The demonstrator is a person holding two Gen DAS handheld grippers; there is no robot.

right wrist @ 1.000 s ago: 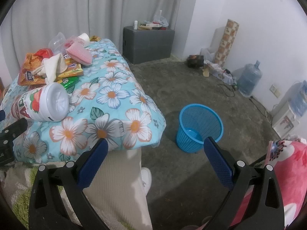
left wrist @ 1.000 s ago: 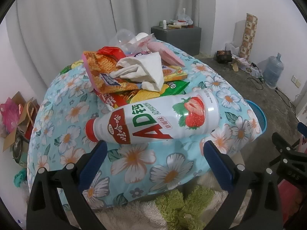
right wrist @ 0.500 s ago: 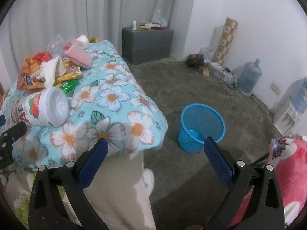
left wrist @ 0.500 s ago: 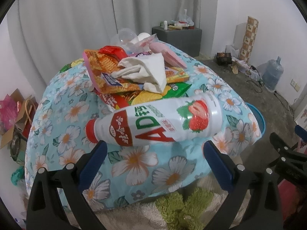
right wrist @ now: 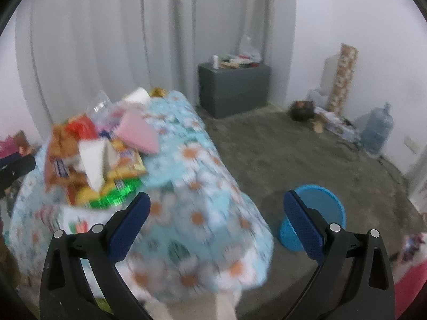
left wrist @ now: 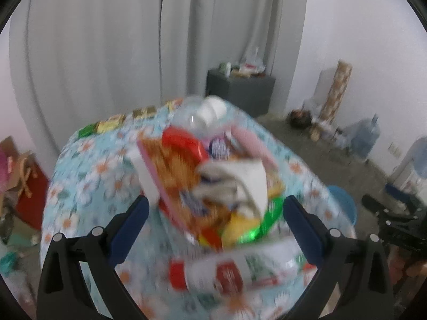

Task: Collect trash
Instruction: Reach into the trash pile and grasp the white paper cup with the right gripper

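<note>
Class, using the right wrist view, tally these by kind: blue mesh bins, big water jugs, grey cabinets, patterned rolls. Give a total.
Blue mesh bin: 1
Big water jug: 1
Grey cabinet: 1
Patterned roll: 1
Total: 4

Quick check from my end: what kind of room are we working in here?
Probably a room in a home, roughly kept. A table under a floral cloth carries a pile of snack wrappers, a blue wastebasket stands on bare floor, and grey curtains cover the far wall.
</note>
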